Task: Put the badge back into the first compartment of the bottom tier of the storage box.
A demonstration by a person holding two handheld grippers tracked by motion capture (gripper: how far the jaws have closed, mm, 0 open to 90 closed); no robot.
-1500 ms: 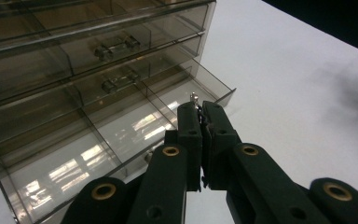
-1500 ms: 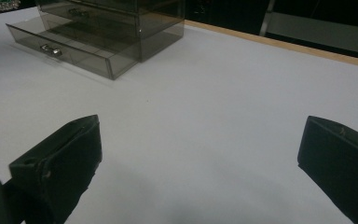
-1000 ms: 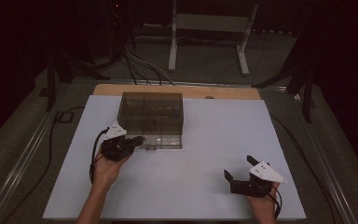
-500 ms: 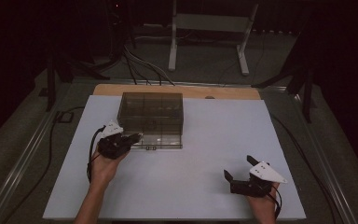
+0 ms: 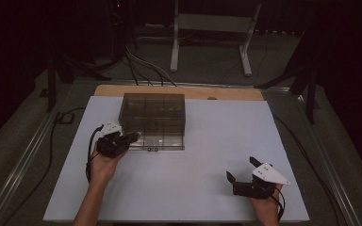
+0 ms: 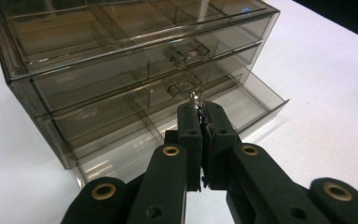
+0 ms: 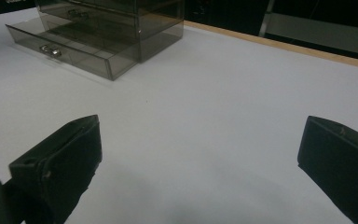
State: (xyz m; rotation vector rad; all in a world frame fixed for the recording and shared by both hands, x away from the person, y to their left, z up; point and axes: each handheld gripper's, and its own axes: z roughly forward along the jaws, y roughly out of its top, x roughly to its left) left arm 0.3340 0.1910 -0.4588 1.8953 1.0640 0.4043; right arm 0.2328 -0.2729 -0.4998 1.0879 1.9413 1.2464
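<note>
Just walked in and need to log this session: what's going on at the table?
A person is working on a smoky clear drawer organizer on the white table. The left gripper is shut on a small metal thing, too small to identify, and is held over the pulled-out bottom drawer, near the organizer's left front corner. The two drawers above are closed. The right gripper sits open near the table's front right, apart from the organizer, holding nothing.
</note>
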